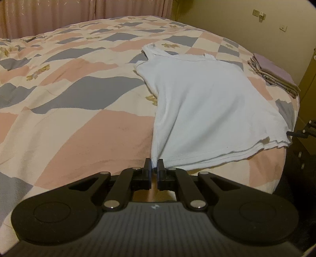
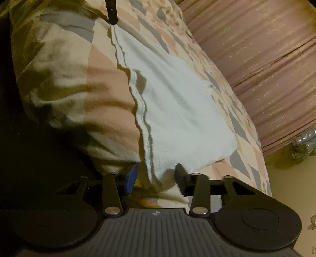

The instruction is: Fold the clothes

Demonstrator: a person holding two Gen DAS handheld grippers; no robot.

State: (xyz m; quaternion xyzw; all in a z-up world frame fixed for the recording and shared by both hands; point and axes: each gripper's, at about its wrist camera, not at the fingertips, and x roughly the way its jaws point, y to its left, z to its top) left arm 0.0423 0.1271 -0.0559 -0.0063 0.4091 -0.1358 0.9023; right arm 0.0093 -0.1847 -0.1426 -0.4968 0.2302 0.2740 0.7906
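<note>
Nearest to us in the left wrist view, our left gripper [image 1: 154,165] has its two fingers pressed almost together, and the near corner of the white shirt [image 1: 207,106] is pinched between them. From this corner the cloth rises in tight folds and then spreads flat over the bed cover [image 1: 75,122], which has pink, grey and cream patches. The shirt lies on the right part of the bed, with its hem along the near edge and its neck opening toward the far side.

In the right wrist view, our right gripper [image 2: 156,177] has its fingers wide apart, one on each side of the other hem corner of the shirt [image 2: 177,110]; the cloth sits between them, but they do not press it. The tip of the left gripper [image 2: 111,11] shows at the far corner of the hem.

Farther away, a stack of folded clothes [image 1: 274,75] rests at the right edge of the bed, well apart from the shirt. Behind the bed hangs a pink curtain [image 2: 262,59].
</note>
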